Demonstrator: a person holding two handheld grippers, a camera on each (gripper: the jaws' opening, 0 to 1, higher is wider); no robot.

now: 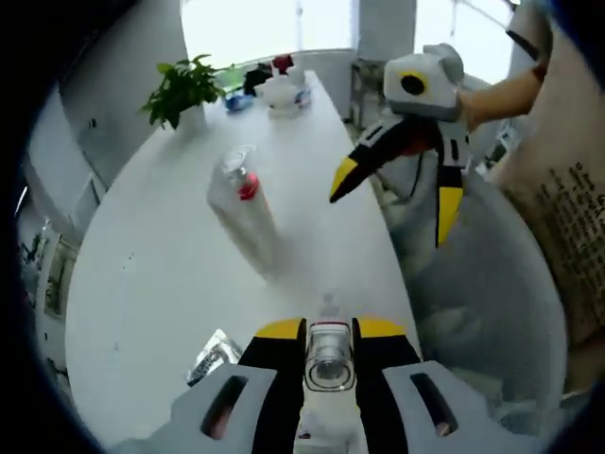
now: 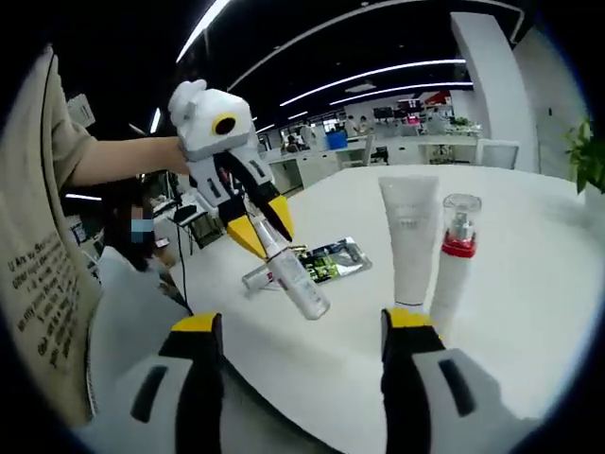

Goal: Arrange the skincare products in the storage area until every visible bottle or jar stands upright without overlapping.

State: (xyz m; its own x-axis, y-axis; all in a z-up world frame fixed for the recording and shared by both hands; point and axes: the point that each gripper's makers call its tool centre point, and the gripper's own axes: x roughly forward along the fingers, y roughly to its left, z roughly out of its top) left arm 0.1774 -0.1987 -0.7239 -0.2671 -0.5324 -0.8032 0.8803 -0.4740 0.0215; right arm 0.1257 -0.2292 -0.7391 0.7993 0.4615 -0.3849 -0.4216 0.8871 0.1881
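Left gripper [image 1: 328, 333]: its two yellow-tipped jaws are clamped on a small clear bottle [image 1: 328, 364], very close to the camera. From the right gripper view, this gripper [image 2: 265, 227] is held up in the air and the clear bottle [image 2: 295, 274] hangs slanted from its jaws, above the table.
Small clear bottle: see-through, thin, with red writing on its side. It is not standing.
Right gripper [image 2: 302, 326]: its jaws are wide apart with nothing between them. From the left gripper view it [image 1: 397, 194] floats over the table's right edge, jaws spread and pointing down.
Hands: a bare arm [image 2: 123, 159] reaches in from the left to hold the left gripper. A hand [image 1: 496, 93] holds the right gripper from behind.
White tube [image 2: 408, 236]: stands up on its cap on the white table [image 2: 529, 312].
Red-collared bottle [image 2: 456, 255]: stands up just beside the tube, with a clear cap on top. In the left gripper view the pair [image 1: 241, 213] looks blurry.
Foil packet [image 2: 331, 258]: lies flat on the table behind the held bottle.
Hard to see: something clear lies beside the packet, partly hidden by the held bottle.
Far end: a green plant [image 1: 181, 90] and some small blurry things.
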